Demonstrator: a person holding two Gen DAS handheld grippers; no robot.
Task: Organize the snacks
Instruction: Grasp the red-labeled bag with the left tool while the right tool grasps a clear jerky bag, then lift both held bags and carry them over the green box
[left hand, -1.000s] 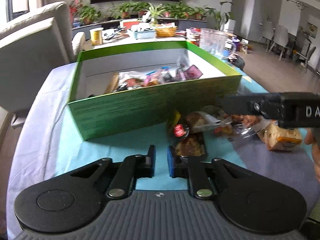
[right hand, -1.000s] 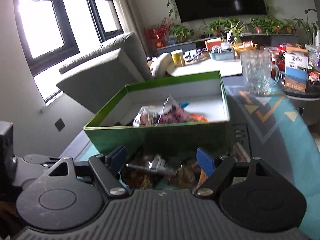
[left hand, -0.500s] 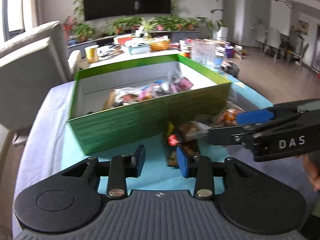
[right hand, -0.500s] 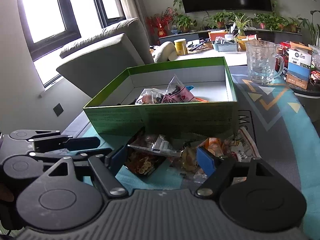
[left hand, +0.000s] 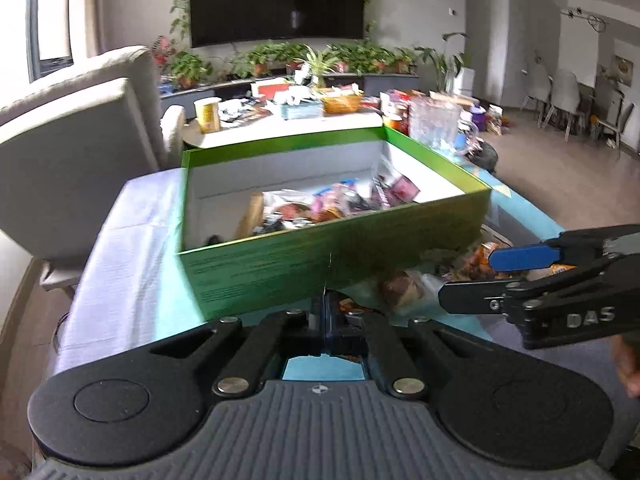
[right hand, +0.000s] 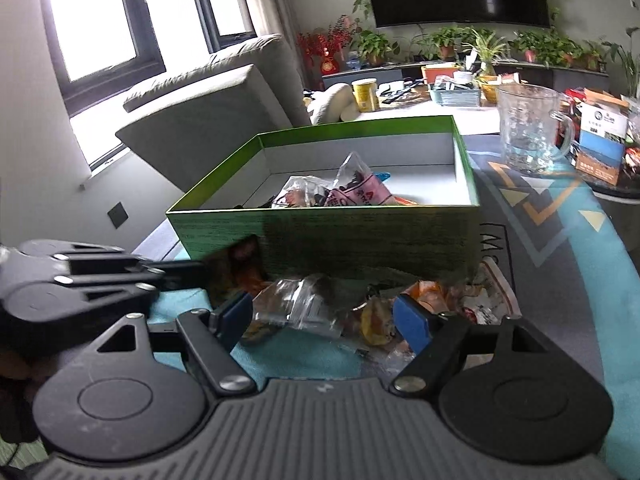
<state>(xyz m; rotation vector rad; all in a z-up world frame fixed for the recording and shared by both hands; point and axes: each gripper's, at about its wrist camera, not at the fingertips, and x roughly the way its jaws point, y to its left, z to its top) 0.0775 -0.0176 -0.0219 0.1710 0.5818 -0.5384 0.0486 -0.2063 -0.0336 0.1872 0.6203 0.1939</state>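
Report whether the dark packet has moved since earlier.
Yes: the left hand-held gripper has just closed on the dark packet, now lifted up against the green box.

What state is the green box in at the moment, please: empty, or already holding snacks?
Partly filled: the lidless green box holds several snack packets, with bare white floor beside them.

Daylit brightly from a blown-out window (right hand: 92,28) at left; strongly bowed at fisheye edges; slightly motion-blurred; dark, shadowed along box fronts.
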